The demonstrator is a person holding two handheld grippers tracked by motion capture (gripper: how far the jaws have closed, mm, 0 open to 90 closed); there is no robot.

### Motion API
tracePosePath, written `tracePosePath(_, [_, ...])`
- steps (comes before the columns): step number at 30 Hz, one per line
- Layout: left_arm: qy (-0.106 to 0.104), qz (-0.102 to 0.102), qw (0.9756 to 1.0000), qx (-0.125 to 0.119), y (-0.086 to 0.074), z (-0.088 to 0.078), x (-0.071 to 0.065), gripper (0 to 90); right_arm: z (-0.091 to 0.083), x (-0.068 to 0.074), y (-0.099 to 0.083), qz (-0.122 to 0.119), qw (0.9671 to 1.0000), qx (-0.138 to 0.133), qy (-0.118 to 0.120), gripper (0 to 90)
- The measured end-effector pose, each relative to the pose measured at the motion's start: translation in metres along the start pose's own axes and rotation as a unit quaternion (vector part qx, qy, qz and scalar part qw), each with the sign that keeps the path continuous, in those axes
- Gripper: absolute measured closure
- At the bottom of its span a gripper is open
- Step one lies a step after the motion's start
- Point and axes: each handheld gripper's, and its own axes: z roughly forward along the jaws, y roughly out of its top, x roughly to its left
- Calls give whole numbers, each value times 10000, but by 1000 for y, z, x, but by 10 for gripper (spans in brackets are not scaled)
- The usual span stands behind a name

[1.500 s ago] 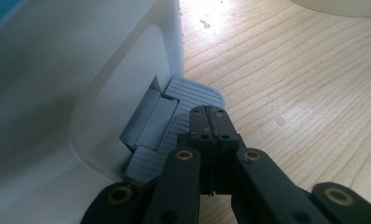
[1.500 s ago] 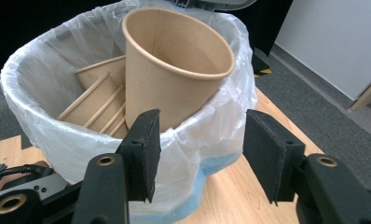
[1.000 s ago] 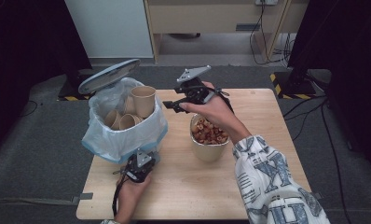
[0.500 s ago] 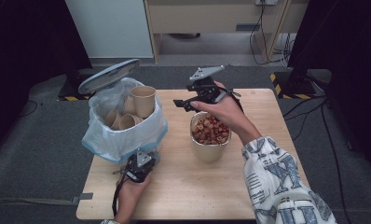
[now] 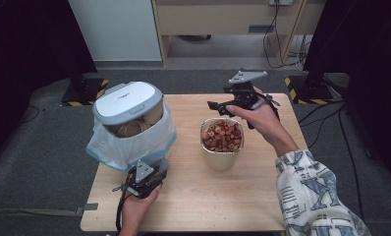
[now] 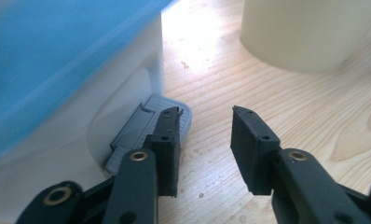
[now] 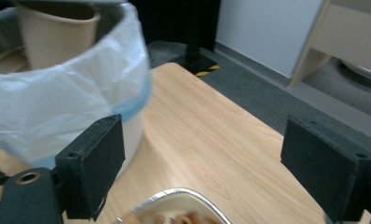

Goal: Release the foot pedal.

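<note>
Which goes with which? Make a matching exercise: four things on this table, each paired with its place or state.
1. bin lid
2. foil bowl
3. left gripper
4. right gripper

a. open, by the bin's pedal
b. lowered over the paper cups
c. open, above the table behind the bowl
d. full of reddish snacks

Pairs: 1-b, 2-d, 3-a, 4-c
</note>
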Motion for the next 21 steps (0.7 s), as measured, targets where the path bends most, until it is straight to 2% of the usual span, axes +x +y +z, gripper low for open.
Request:
tracePosePath(5, [-4, -74, 10000, 14, 0, 0, 3, 596, -18, -16, -21, 217, 9985, -92, -488, 87])
tracePosePath(8, [14, -87, 10000, -16, 0, 0, 3, 589, -28, -26, -39, 393, 9963, -155, -753, 81])
tracePosePath(13, [43, -70, 10000, 18, 0, 0, 3, 567, -41, -39, -68, 678, 9911, -218, -1123, 81])
tracePosePath(18, [44, -68, 10000, 28, 0, 1, 3, 542, -50, -43, -98, 842, 9864, -140, -1407, 74])
tracePosePath(21, [47, -64, 10000, 27, 0, 1, 3, 526, -57, -42, -118, 1002, 9820, -173, -1590, 73])
